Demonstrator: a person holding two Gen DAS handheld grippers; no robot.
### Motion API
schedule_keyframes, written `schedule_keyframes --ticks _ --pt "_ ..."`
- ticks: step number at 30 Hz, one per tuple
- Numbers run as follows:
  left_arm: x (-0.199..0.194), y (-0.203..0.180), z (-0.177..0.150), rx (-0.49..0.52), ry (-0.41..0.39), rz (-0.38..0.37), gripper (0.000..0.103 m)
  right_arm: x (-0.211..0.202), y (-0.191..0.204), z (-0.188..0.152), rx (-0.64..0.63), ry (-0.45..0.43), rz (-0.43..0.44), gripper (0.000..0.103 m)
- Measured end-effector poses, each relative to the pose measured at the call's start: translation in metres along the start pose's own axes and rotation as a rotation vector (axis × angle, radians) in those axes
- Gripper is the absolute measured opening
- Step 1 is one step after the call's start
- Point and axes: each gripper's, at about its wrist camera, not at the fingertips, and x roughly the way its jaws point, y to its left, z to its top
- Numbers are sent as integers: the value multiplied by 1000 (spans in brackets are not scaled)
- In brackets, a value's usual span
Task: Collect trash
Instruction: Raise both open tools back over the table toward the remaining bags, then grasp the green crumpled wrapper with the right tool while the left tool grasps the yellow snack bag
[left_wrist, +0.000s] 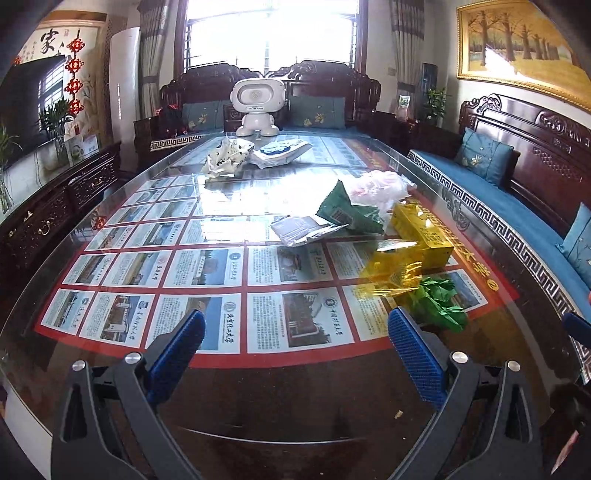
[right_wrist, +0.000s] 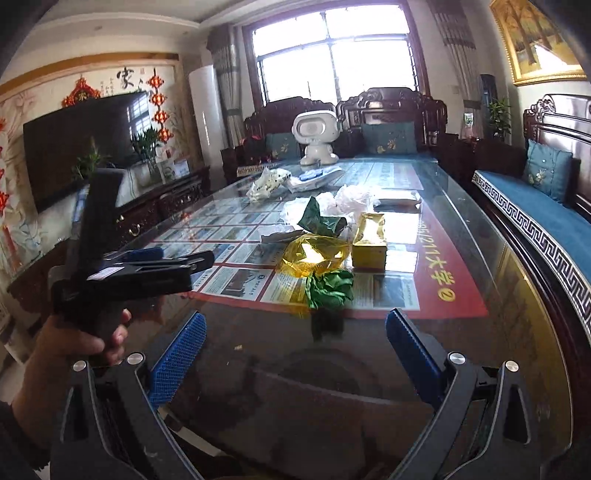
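Observation:
Trash lies on the glass table (left_wrist: 258, 398): a crumpled green wrapper (left_wrist: 441, 302) (right_wrist: 328, 288), yellow cellophane (left_wrist: 391, 269) (right_wrist: 314, 254), a yellow box (left_wrist: 421, 229) (right_wrist: 369, 240), a green packet (left_wrist: 347, 210) (right_wrist: 319, 219), a grey foil packet (left_wrist: 303, 229), a clear plastic bag (left_wrist: 380, 186) (right_wrist: 351, 197), and a white wrapper (left_wrist: 227, 157) (right_wrist: 267, 182) farther back. My left gripper (left_wrist: 295, 354) is open and empty above the near table, left of the green wrapper. My right gripper (right_wrist: 293, 350) is open and empty, just short of the green wrapper.
A white robot toy (left_wrist: 257, 105) stands at the table's far end beside a blue-and-white packet (left_wrist: 280, 149). A carved wooden bench with blue cushions (left_wrist: 517, 192) runs along the right. A TV cabinet (left_wrist: 55, 206) is on the left. My left gripper's body (right_wrist: 122, 262) shows in the right wrist view.

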Motion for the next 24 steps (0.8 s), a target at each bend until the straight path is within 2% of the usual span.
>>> schedule_keyframes --ticks 3,4,6,12,17,18,20,24 --pt "11 7 4 -4 8 6 99 39 -1 14 -9 102 -23 93" --pt "14 8 5 -1 9 8 99 51 -2 17 -12 141 -33 84" --pt "20 9 7 6 6 12 99 75 -7 20 -2 222 -35 74" --pt "37 10 13 30 23 11 99 112 -23 24 44 310 -93 73" --pt "46 7 12 22 45 -25 99 132 -25 32 34 368 -115 73" --pt "48 6 12 24 48 -29 99 135 -25 31 28 374 -117 69" --pt "49 1 11 35 54 -36 99 140 -27 29 29 398 -109 52" --pt "50 -9 15 59 51 -57 99 132 -31 27 30 367 -92 42"
